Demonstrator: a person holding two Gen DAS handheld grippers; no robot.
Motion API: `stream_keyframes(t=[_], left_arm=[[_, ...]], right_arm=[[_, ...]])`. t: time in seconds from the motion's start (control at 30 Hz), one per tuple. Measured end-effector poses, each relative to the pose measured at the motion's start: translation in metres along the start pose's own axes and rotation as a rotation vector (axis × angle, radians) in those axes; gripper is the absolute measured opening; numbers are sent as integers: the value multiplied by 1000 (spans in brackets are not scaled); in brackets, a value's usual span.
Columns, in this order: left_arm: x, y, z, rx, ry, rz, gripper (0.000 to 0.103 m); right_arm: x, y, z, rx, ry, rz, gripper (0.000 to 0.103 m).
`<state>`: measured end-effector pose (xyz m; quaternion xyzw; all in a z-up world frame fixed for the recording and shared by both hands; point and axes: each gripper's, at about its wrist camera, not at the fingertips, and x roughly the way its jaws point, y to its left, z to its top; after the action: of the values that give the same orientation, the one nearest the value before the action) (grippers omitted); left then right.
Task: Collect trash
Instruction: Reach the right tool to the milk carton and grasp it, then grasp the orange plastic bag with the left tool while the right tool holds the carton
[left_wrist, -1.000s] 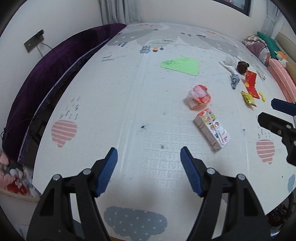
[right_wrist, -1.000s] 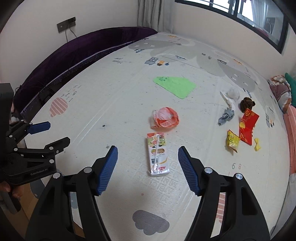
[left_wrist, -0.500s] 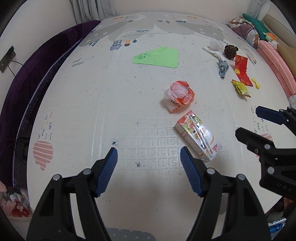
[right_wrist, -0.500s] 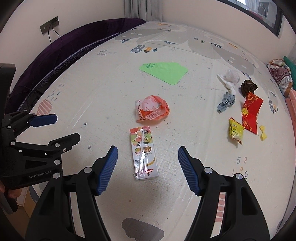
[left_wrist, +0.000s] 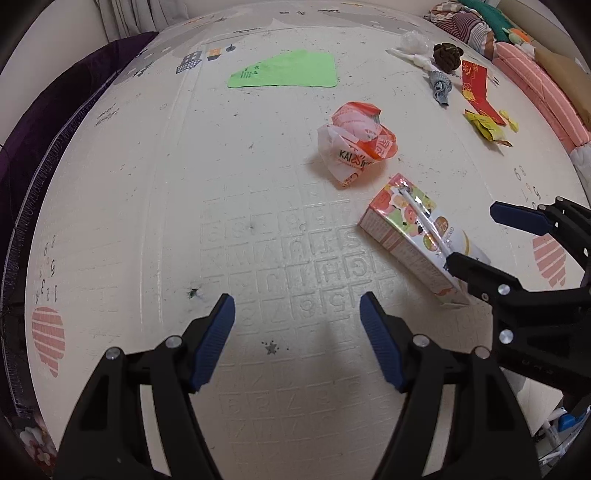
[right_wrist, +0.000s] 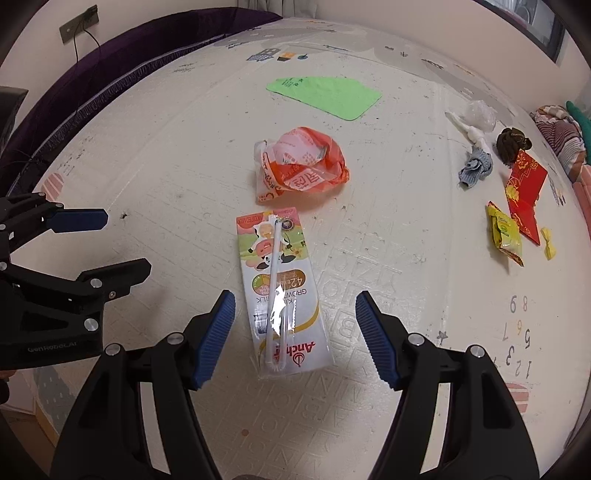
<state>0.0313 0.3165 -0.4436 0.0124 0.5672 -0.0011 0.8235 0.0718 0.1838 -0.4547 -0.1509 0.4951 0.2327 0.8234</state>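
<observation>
a flat milk carton (right_wrist: 282, 291) lies beside a crumpled orange wrapper (right_wrist: 299, 168); smaller wrappers (right_wrist: 505, 234) lie well apart.

Soft indoor light, strong fisheye distortion

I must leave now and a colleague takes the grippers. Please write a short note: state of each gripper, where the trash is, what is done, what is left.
Left gripper: open, empty, over bare mat.
Right gripper: open, empty, jaws on either side of the milk carton, not touching it.
Orange bag lies just beyond the carton. Green sheet further back. Grey rag, red packet and yellow wrapper lie to the right.
Done: nothing collected.
Left: every piece; the carton looks the easiest first.
</observation>
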Motion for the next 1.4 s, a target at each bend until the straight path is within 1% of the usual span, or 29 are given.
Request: stream_keyframes(t=[0.1,0.2,0.23,0.27,0.33,0.5,0.8,1.07,1.2,1.3,1.37,1.4], left_arm=[[8,-1,-1,6,8,-10,70],[13,-3,-1,23,17,-13,70],[13,-4,0,29,18,-14,70],[12,-4,1,37,17,-14,70],[11,-5,5,49,14,-14,70],[4,-8,20,63,-6,-16,70],[1,-27,63,94,-53,-28,70],[28,-37,105,124,-87,-20,70],[49,-40,122,127,-87,-18,70],[63,-44,128,131,-81,-13,70],[71,-45,129,125,-73,-26,66],[75,-46,128,120,-65,-33,56]], right_arm=[[14,4,-6,-18,25,-4,65],[25,5,-12,-9,58,5,65],[26,4,-14,-1,66,7,54],[26,3,-14,10,69,15,51],[20,-2,-12,45,52,33,50],[1,-17,2,86,9,13,50],[-17,-58,39,118,-47,-31,49],[-3,-90,64,135,-67,-42,49],[10,-101,72,133,-67,-41,49],[18,-107,77,134,-65,-38,49],[22,-109,79,134,-64,-33,49],[24,-110,80,133,-63,-31,49]])
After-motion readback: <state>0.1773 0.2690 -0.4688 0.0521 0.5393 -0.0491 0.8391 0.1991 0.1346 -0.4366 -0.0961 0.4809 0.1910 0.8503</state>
